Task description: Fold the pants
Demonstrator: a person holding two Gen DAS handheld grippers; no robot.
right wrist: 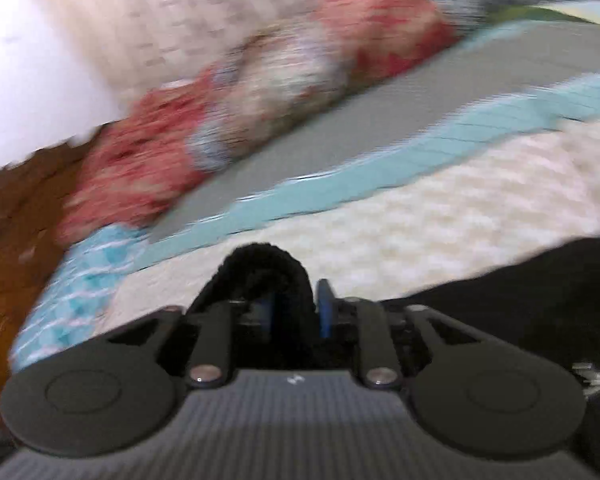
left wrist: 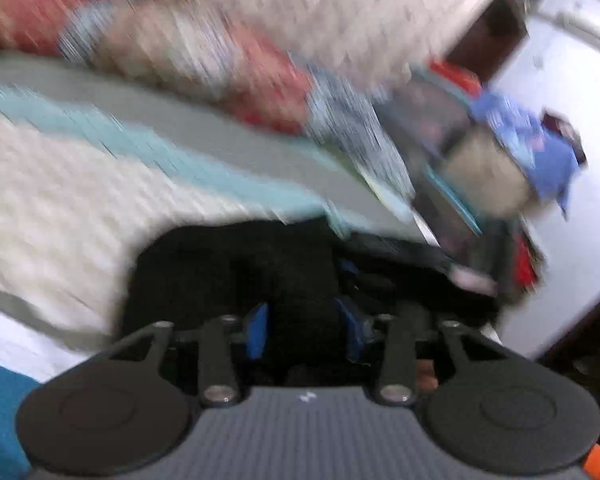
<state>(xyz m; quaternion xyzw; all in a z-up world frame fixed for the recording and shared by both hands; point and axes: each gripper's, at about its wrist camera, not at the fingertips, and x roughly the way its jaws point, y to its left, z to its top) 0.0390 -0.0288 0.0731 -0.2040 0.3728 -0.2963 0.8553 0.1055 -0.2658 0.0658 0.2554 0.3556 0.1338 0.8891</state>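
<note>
Both grippers are clamped on the black pants (right wrist: 520, 296): left gripper (left wrist: 304, 332) bites a bunched fold, right gripper (right wrist: 296, 316) pinches a loop. It's all blur, so I'd worry that thick cloth slips free mid-swing. Beneath, the quilted bed (right wrist: 380, 216); far side, a red patterned pillow (right wrist: 380, 24); right, clutter (left wrist: 500, 152).

No readable text, small white mark on gripper body (left wrist: 307, 397), perhaps a logo

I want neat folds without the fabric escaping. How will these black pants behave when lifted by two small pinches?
Probably floppy: the black pants hump limply over the right gripper. They look thick and fuzzy, so likely not slippery. Cloth also bunches between the left gripper's pads, so the unheld middle will probably sag.
</note>
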